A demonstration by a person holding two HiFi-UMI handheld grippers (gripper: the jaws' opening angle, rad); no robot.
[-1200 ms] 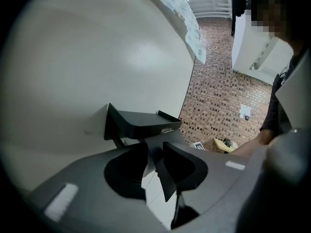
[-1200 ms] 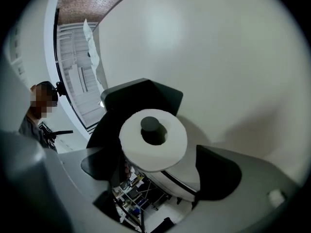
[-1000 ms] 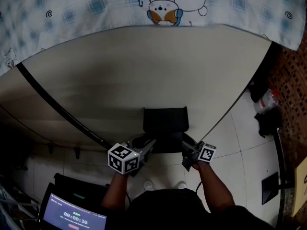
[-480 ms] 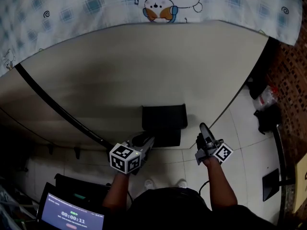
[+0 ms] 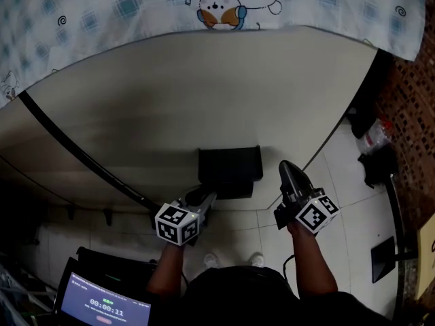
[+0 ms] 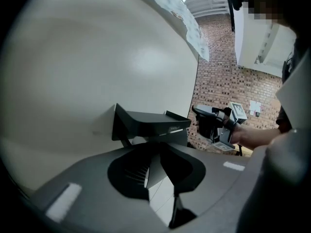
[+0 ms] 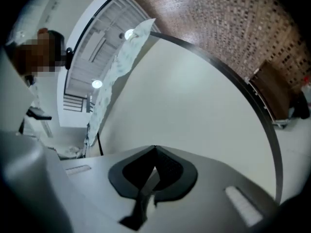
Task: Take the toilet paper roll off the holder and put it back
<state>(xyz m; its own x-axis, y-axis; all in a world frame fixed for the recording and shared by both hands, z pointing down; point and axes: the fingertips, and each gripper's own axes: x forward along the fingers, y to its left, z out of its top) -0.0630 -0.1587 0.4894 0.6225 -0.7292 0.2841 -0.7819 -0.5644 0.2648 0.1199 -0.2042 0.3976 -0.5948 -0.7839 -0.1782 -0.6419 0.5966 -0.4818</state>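
Note:
A black toilet paper holder (image 5: pixel 230 172) hangs on the beige wall panel; the left gripper view shows its shelf top (image 6: pixel 146 125). No paper roll shows in any view. My left gripper (image 5: pixel 206 198) points at the holder's lower left corner. Its jaws (image 6: pixel 158 148) are closing, a narrow gap remains and nothing is between them. My right gripper (image 5: pixel 288 167) is just right of the holder, apart from it, pointing up the wall. It is shut (image 7: pixel 154 153) and empty. The left gripper view also catches the right gripper (image 6: pixel 210 123) beyond the holder.
A patterned cloth (image 5: pixel 217 5) drapes over the panel's top. A black strip (image 5: pixel 75 148) runs slantwise down the panel at left. Below is tiled floor (image 5: pixel 340 182), with dark items (image 5: pixel 377 165) by the brick wall (image 5: pixel 414 100). A laptop screen (image 5: pixel 102 308) sits at lower left.
The right gripper has drawn away from the holder's right side, swung rightward and upward, and closed its jaws. The left gripper has stayed below the holder's left corner.

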